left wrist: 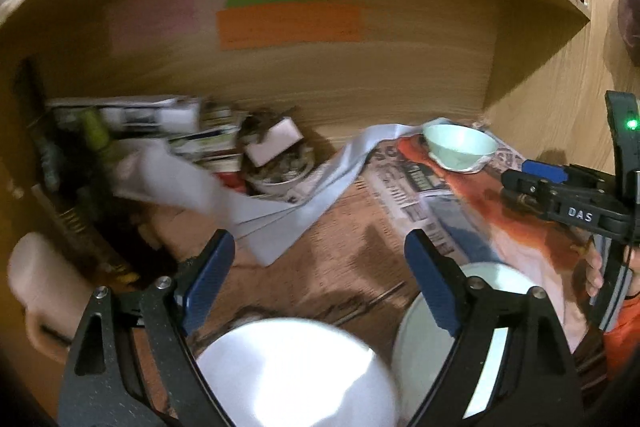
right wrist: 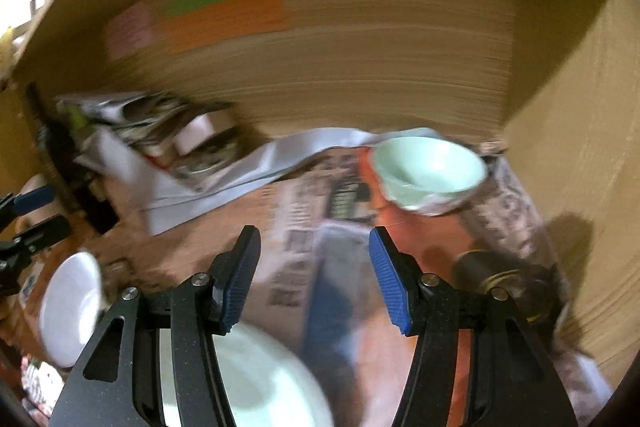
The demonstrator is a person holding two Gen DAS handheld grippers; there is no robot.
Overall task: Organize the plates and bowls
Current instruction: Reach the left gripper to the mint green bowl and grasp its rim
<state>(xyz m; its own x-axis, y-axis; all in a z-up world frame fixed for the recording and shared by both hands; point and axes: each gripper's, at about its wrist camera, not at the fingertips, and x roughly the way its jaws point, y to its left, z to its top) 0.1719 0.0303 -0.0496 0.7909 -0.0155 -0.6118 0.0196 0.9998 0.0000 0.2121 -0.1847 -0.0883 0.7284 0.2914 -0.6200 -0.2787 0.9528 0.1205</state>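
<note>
My left gripper (left wrist: 320,243) is open with nothing between its blue pads, above the wooden desk. Just below it sits a white bowl (left wrist: 296,371), and a pale plate (left wrist: 508,277) lies to its right, partly behind my right finger. A mint-green bowl (left wrist: 460,147) stands tilted on newspaper at the back right. My right gripper (right wrist: 314,233) is open and empty over the newspaper, with the mint bowl (right wrist: 430,175) ahead to the right, the pale plate (right wrist: 264,379) under its left finger and the white bowl (right wrist: 72,307) at far left. Both views are blurred.
Newspaper (left wrist: 432,203) covers the right of the desk. White sheets (left wrist: 280,215), stacked papers and a dish of clutter (left wrist: 276,163) crowd the back left. A wooden back wall (left wrist: 360,83) and a side wall (right wrist: 580,147) close the space. A dark round object (right wrist: 492,275) lies near the right wall.
</note>
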